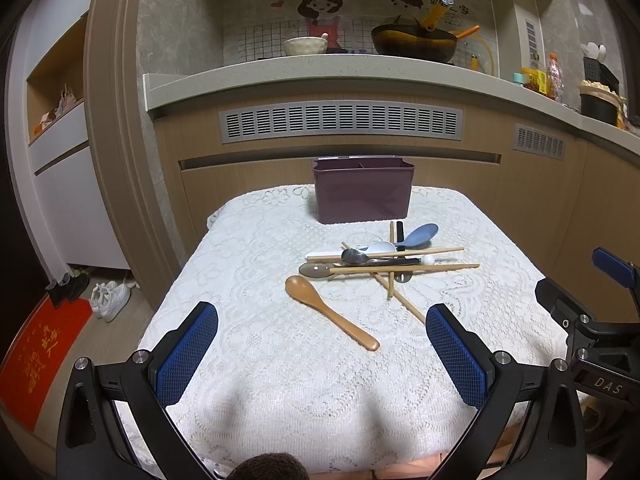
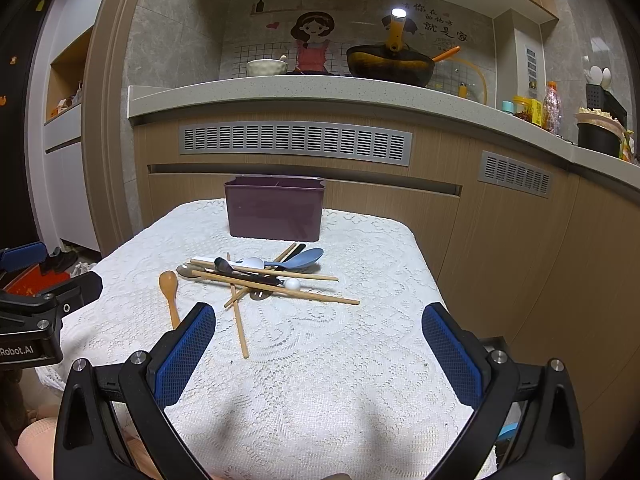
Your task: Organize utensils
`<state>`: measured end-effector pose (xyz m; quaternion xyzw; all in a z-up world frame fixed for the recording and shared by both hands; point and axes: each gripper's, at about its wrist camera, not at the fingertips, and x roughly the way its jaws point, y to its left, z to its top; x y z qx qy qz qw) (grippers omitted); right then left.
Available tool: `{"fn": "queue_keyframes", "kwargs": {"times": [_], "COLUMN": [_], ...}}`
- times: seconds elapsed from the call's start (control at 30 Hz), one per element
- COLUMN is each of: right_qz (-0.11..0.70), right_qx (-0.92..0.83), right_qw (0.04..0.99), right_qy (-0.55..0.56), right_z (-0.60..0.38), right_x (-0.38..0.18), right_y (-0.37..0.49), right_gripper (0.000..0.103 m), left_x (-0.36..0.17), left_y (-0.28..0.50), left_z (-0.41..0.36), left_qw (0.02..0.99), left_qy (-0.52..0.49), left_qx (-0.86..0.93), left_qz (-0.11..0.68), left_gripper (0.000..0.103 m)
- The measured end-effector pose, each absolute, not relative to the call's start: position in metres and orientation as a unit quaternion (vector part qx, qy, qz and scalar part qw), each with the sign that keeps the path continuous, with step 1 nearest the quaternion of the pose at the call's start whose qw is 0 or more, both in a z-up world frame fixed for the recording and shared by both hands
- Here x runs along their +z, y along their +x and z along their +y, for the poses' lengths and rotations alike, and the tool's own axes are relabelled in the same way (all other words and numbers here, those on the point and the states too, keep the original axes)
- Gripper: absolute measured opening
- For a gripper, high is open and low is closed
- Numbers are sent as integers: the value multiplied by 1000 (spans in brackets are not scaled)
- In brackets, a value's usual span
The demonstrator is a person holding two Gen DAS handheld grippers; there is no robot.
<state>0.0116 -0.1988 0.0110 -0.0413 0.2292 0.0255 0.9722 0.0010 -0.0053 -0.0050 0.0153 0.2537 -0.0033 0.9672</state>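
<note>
- The kitchen counter (image 1: 360,76) arcs across the upper part of both views, carrying a dark wok (image 1: 414,42) and a pale bowl (image 1: 306,45).
- The table (image 1: 280,380), under a white lace cloth, fills the lower middle of each frame.
- The purple utensil holder (image 1: 363,190) stands upright at the far edge of the table, in the centre of the left wrist view and left of centre in the right wrist view; divider walls show inside it, and nothing sticks up above its rim.
- The left gripper (image 1: 322,354) hangs low in its own view with its blue-padded fingers (image 1: 188,354) spread wide and nothing between them; part of its body shows at the left edge of the right wrist view.
- The right gripper (image 2: 318,354) sits likewise at the bottom of its view, fingers (image 2: 452,354) wide apart and holding nothing.
- The utensil pile lies on the cloth just in front of the holder: several wooden chopsticks (image 1: 404,268) crisscross over a blue rice paddle (image 1: 420,236), a white spoon (image 1: 380,247) and a dark spoon (image 1: 354,257).
- A wooden spoon (image 1: 330,312) lies apart from the pile on its near left side, bowl toward the pile and handle pointing to the lower right of the left wrist frame.
- A small white ball-shaped end (image 1: 428,260) shows among the chopsticks; what it belongs to cannot be told.
</note>
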Motion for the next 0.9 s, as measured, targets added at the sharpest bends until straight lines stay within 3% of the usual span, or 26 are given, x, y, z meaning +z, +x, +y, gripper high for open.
{"fn": "queue_keyframes", "kwargs": {"times": [0.9], "right_qz": [235], "right_qx": [25], "right_qw": [971], "right_qy": [-33], "right_z": [-200], "right_x": [10], "right_y": [14], "right_gripper": [103], "left_x": [-8], "left_y": [1], "left_z": [-5], "left_qw": [965], "left_qy": [15], "left_qx": [-4], "left_qz": [260], "left_gripper": [103]}}
